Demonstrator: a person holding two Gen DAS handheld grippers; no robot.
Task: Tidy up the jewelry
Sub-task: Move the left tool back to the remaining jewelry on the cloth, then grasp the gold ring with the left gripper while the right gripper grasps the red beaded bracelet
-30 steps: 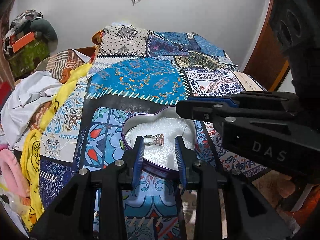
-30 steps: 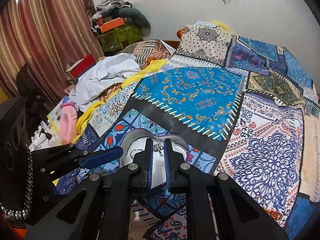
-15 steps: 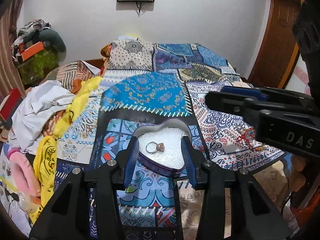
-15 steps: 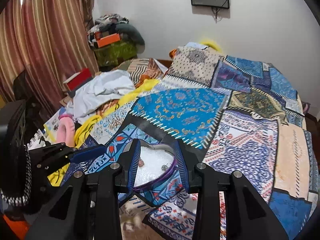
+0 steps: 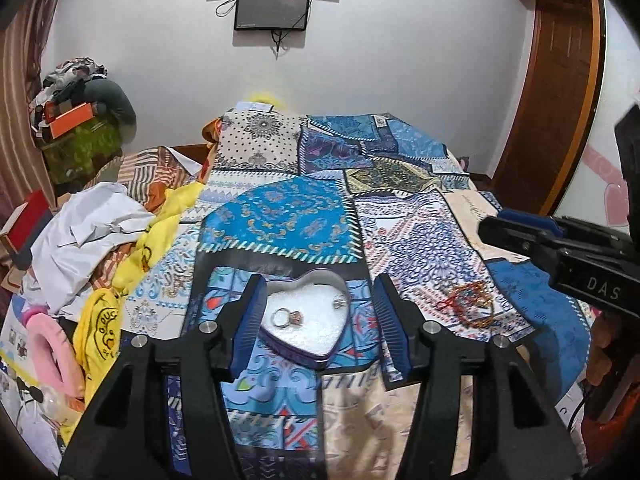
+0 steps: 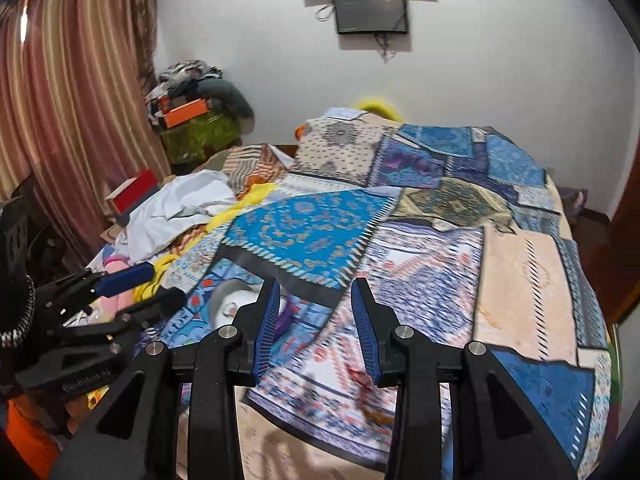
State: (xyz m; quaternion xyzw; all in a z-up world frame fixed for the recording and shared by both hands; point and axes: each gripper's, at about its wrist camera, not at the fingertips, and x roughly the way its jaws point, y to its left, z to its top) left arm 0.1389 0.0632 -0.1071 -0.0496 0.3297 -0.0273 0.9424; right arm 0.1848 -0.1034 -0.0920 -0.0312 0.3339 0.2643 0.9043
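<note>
A purple heart-shaped tin (image 5: 313,355) with white lining sits on the patchwork bedspread. In it lie a silver ring with a pink stone (image 5: 286,317) and a small silver piece (image 5: 339,303). My left gripper (image 5: 319,282) hovers above and just behind the tin. Its jaws are opening and nothing is between them. Red and orange beads (image 5: 466,304) lie on the spread to the right of the tin. My right gripper (image 6: 316,285) is open and empty, with the blurred tin (image 6: 230,300) to its left and the beads (image 6: 370,394) partly hidden behind its right finger.
White and yellow clothes (image 5: 92,236) and a pink band (image 5: 48,344) are heaped along the bed's left side. A red box (image 6: 134,194) lies near the curtain. A wooden door (image 5: 556,120) stands at the right, and the bed's front edge runs just below the grippers.
Both grippers rose and backed away from the tin, and their jaws widened. The right one let go of a small silver piece, which now lies in the tin, and swung right.
</note>
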